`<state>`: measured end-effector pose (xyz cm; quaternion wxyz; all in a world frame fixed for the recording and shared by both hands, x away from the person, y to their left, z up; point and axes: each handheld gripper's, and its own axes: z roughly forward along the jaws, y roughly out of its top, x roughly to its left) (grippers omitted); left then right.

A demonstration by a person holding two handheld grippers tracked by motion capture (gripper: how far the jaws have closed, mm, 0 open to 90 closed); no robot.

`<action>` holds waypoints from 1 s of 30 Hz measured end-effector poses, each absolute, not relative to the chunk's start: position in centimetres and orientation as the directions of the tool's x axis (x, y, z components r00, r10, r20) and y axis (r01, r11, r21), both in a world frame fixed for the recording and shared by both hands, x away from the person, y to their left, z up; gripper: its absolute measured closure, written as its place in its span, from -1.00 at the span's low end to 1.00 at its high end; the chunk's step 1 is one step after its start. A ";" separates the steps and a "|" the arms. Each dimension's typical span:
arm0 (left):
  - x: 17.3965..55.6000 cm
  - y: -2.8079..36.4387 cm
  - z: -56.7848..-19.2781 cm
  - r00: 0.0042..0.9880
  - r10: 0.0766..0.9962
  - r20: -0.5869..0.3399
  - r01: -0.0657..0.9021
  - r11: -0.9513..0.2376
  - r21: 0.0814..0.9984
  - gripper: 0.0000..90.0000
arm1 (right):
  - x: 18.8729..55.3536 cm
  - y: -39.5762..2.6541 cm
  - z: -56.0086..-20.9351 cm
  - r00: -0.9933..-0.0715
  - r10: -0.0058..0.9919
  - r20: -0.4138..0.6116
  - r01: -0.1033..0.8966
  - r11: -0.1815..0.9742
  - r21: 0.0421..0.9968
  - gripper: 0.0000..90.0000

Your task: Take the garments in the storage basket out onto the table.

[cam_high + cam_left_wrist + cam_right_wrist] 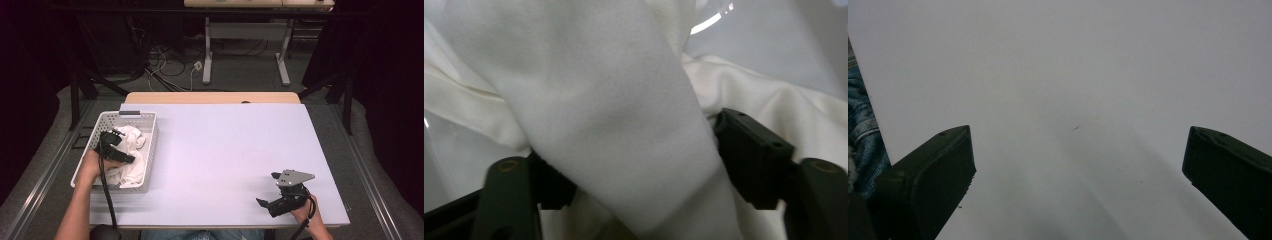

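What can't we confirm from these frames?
- High view: the left gripper covers its own jaw tips in the white cloth.
- Left gripper view: cloth hides the basket floor.
- Right gripper view: right gripper frame edges crop both jaws.

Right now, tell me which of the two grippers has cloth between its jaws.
The left gripper, down in the white basket, its jaws pinching a fold of the white cloth. The right gripper is open over the bare table.

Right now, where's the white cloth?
In the high view the white cloth lies inside the white basket at the table's left edge. The left gripper is down in it, and a fold sits pinched between its jaws.
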<state>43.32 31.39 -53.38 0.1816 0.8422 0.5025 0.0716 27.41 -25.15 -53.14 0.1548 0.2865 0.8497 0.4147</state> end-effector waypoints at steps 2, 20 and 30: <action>43.2 31.4 -53.3 0.473 0.878 -0.076 0.825 -0.411 0.387 -0.02 | 27.4 -25.1 -53.2 -0.786 0.618 -0.028 0.357 0.490 0.795 -1.00; 43.2 31.8 -53.0 0.482 0.869 -0.107 0.814 -0.400 0.420 0.50 | 27.5 -25.2 -53.2 -0.785 0.619 -0.024 0.354 0.480 0.803 -1.00; 42.6 31.9 -51.8 0.478 0.874 -0.083 0.775 -0.376 0.509 0.50 | 27.6 -25.3 -53.2 -0.784 0.620 -0.019 0.363 0.484 0.796 -1.00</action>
